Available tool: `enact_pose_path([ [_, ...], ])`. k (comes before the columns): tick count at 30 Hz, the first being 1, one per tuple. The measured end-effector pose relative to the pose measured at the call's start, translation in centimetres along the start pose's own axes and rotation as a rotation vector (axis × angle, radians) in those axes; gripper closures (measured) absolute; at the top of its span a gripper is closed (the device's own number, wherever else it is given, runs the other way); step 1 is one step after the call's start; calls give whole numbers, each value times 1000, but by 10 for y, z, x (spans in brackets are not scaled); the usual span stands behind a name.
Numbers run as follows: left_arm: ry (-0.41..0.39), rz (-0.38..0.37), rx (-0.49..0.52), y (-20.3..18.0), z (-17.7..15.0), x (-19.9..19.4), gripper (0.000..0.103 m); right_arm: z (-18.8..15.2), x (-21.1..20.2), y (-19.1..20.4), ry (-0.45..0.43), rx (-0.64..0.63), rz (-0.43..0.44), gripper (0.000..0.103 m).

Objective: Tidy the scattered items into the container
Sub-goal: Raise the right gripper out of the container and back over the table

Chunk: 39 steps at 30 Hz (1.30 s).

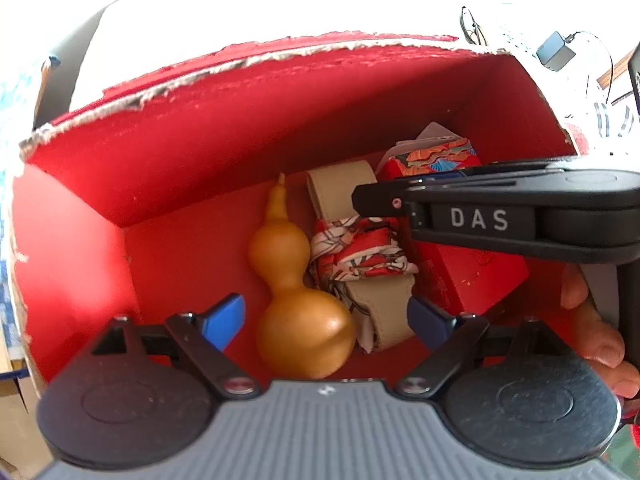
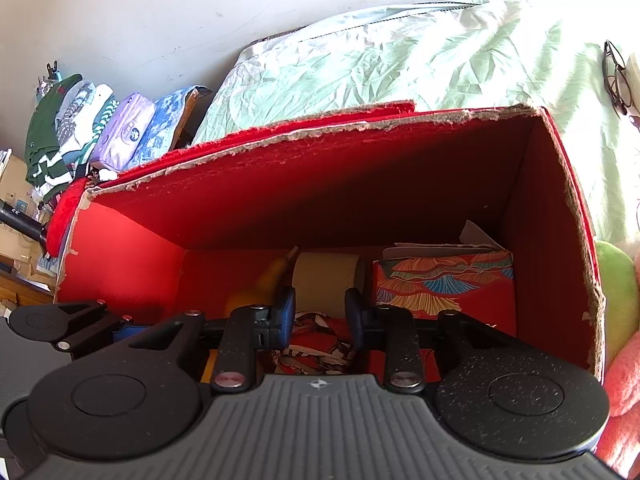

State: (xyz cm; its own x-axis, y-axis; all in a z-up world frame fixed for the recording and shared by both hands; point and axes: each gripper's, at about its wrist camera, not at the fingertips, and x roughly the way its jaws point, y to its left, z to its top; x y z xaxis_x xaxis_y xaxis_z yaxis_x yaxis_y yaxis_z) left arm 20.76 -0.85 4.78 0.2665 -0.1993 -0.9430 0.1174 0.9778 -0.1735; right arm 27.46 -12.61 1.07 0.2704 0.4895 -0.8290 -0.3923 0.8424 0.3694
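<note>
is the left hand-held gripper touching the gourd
Apart. In the left wrist view the left hand-held gripper stands open above the gourd lying on the red box floor, red floor visible beside each blue pad.

This is a bedroom in a home. A bed (image 2: 420,60) with a crumpled pale green sheet runs along a plain white wall (image 2: 140,12), and a pair of glasses (image 2: 618,80) lies on it. Beside the bed stand folded clothes (image 2: 68,128) and a purple tissue pack (image 2: 124,132), with a plush toy (image 2: 620,320) at the right edge.
</note>
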Motion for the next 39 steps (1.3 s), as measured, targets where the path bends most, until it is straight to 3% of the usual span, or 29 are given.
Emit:
enact_pose_path([
  [8,-54,123,34,-14,-3,-5,14,-1,0,0,-4,-6,3,73],
  [20,-129,309,-54,-20,-22,-25,11,-2,-6,2,-31,-3,-17,72],
  [32,-213,428,-169,-38,-46,-56,9,-32,-47,8,-113,-75,-143,72],
  [39,-263,499,-212,-58,-66,-72,7,-51,-80,8,-171,-84,-120,72],
])
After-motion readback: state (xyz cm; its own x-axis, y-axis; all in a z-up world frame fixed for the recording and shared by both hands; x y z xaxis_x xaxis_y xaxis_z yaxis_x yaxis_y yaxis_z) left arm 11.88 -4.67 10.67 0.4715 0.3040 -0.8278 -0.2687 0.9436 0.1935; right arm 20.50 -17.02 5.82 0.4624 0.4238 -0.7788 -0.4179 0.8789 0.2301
